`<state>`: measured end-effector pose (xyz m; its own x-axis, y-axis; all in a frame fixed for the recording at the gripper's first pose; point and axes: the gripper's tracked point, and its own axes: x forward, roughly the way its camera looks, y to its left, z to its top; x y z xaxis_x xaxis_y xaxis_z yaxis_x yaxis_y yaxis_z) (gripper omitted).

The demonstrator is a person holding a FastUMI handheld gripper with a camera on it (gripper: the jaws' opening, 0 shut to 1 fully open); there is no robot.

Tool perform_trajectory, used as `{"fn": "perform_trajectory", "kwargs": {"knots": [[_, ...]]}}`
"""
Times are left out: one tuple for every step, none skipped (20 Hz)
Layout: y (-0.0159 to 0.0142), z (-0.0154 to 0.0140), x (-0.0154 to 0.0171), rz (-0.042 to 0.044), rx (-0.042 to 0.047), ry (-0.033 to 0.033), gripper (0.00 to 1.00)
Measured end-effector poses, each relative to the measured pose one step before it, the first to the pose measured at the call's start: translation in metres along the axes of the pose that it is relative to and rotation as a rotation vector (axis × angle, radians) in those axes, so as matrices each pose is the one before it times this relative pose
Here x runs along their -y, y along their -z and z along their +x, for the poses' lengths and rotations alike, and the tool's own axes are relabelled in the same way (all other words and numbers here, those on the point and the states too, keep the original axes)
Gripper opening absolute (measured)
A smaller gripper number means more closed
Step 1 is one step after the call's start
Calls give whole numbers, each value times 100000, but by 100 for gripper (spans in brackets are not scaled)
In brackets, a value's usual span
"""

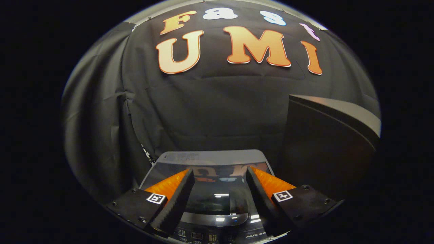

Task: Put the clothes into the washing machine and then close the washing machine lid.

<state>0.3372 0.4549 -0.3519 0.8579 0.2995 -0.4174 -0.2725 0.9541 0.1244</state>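
Black cloth wall behind everything. Tongs [220, 176] held level, looking forward and slightly down over the washing machine [210, 159], fingers [176, 196] spread apart, nothing between them. Washing machine lid [217, 189] lies shut and glossy just under and ahead of the fingers, control panel [206, 235] nearest. Dark rounded object [325, 145] stands beside the machine, off to the right. Clothes can't be made out.
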Motion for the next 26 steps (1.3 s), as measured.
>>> {"fn": "perform_trajectory", "kwargs": {"knots": [[72,166,-46,-1158,-16,-11,99],[-600,-91,-230,-1930,221,-401,99],[-664,-313,-115,-1994,1188,-499,99],[-674,-421,-297,-1598,1332,-967,99],[-1155,-539,-410,-725,1940,-508,100],[-1426,-847,-528,-398,1977,-264,100],[-1485,-777,-196,31,1849,-353,99],[-1511,-830,-69,455,2060,9,99],[-1530,-761,-225,1017,2730,-450,99],[-1875,-836,-273,949,3627,-367,99],[-1916,-934,97,706,3024,-52,99],[-1733,-1025,299,563,2493,517,99],[-1889,-1163,377,228,2925,322,99],[-1637,-1073,475,-594,3007,975,99],[-1666,-1075,744,-875,2757,649,99],[-1347,-1125,719,-873,2444,997,99],[-1237,-1253,863,-499,2161,764,99],[-1180,-1252,828,117,1555,530,99],[-949,-1055,746,407,893,-394,99],[-1086,-1285,670,351,1441,-559,99],[-979,-1093,985,-8,1019,148,99],[-659,-1106,1153,-341,729,711,99],[-697,-1182,1172,-293,765,416,99],[-1031,-1561,975,-285,1009,-186,99],[-1078,-1692,1197,-502,1237,-358,99],[-1131,-1869,1192,-653,1354,-219,99]]}}
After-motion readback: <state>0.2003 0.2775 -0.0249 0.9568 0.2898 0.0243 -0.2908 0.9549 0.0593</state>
